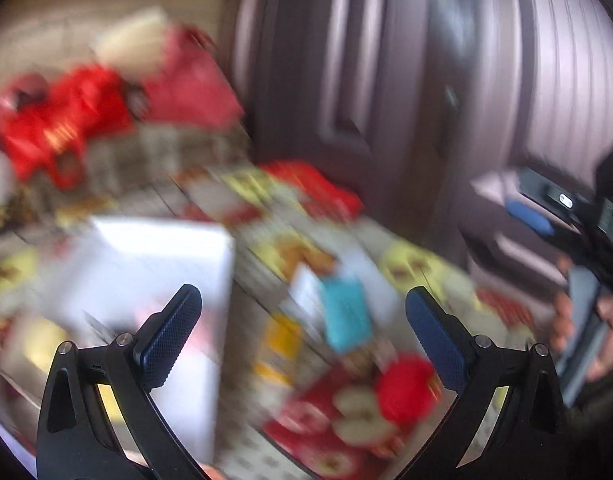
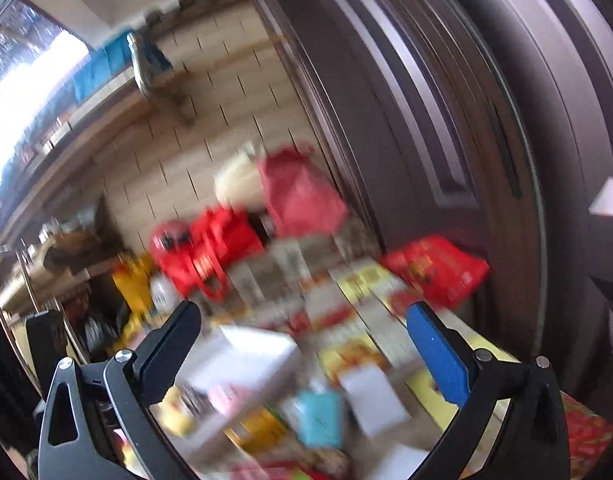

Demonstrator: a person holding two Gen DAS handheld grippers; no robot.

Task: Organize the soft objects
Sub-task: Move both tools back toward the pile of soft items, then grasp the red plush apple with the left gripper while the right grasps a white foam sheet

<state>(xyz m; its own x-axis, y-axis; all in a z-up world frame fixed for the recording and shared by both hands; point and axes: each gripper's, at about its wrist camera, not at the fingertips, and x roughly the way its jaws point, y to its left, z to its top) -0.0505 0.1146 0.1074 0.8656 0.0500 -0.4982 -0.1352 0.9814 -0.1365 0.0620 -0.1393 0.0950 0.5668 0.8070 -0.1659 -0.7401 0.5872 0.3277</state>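
Note:
Both views are heavily motion-blurred. In the left wrist view my left gripper (image 1: 302,312) is open and holds nothing, above a patterned tabletop (image 1: 266,452). Under it lie a teal item (image 1: 344,316), a white box (image 1: 146,272) and a red rounded soft thing (image 1: 406,392). My right gripper (image 2: 302,328) is open and empty too, over the same white box (image 2: 246,356), teal item (image 2: 320,420) and a white flat piece (image 2: 370,400). It also shows at the left view's right edge as the right gripper (image 1: 546,208), held by a hand (image 1: 602,328).
Red bags (image 2: 210,248), a pink-red bag (image 2: 302,196) and a cream bundle (image 2: 238,180) are piled at the table's far side. A red packet (image 2: 438,268) lies by a dark panelled door (image 2: 466,120). A tiled wall and shelves stand to the left.

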